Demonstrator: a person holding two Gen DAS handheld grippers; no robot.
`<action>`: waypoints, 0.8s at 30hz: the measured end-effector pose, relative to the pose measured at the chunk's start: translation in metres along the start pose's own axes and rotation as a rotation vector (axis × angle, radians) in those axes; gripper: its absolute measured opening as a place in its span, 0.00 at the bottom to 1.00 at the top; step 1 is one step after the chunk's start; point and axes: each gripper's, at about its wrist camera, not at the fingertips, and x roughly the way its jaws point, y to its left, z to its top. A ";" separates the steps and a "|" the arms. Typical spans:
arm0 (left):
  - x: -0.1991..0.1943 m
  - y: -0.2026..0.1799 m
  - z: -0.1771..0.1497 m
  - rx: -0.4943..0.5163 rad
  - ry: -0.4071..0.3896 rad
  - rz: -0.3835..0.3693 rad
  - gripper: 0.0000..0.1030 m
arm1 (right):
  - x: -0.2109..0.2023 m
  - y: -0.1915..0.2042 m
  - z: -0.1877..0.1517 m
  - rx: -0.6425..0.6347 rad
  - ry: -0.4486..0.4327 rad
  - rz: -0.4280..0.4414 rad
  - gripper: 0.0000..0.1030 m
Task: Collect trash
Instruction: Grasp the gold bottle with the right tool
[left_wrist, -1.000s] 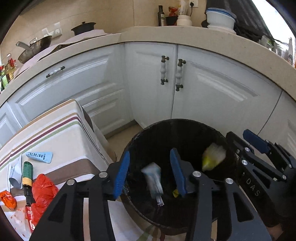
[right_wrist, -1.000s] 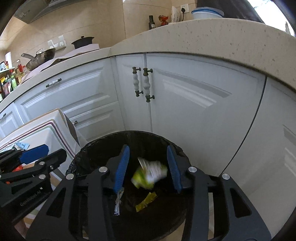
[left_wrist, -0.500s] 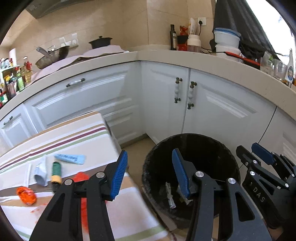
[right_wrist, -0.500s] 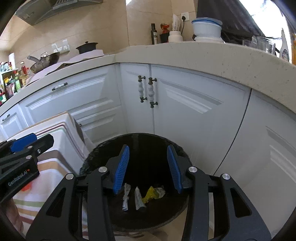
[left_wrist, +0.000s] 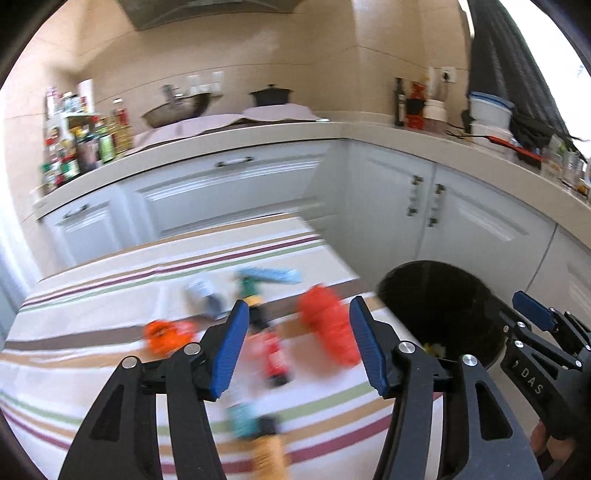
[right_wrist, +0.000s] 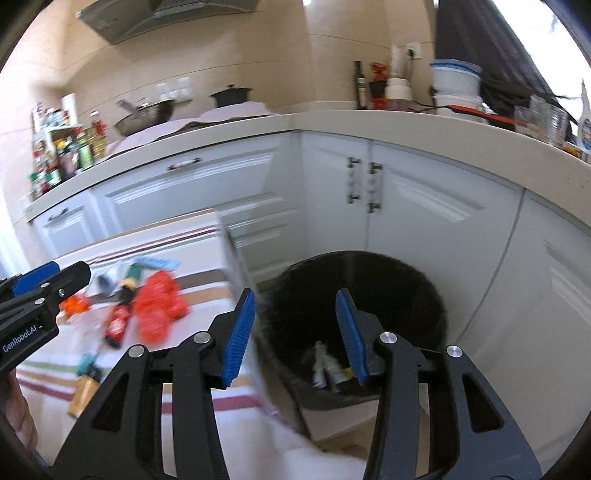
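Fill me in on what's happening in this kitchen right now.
A person is clearing trash off a striped tablecloth with a two-finger gripper in each hand. Both the left gripper and the right gripper are empty, their jaws opening. A few scraps already lie in the black bin beside the table. Left on the cloth are a red crumpled bag, an orange wrapper, a dark bottle with a red label, a blue packet and other blurred bits.

Striped woven tablecloth (left_wrist: 110, 295): matt cloth, under the left fingers.
Crumpled red plastic bag (left_wrist: 328, 328): glossy, between those fingers.
Round black bin (right_wrist: 424, 295): dark crinkled liner, beyond the right fingers.
White cabinet doors (right_wrist: 424, 206): smooth, satin.
Ribbed blue finger pads (left_wrist: 229, 350): matt rubbery plastic.
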 end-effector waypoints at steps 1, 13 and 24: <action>-0.004 0.009 -0.004 -0.009 0.001 0.013 0.56 | -0.002 0.007 -0.003 -0.009 0.002 0.010 0.45; -0.029 0.102 -0.057 -0.109 0.057 0.185 0.57 | -0.021 0.106 -0.040 -0.134 0.042 0.155 0.47; -0.038 0.141 -0.088 -0.165 0.092 0.245 0.57 | -0.020 0.163 -0.070 -0.211 0.100 0.250 0.47</action>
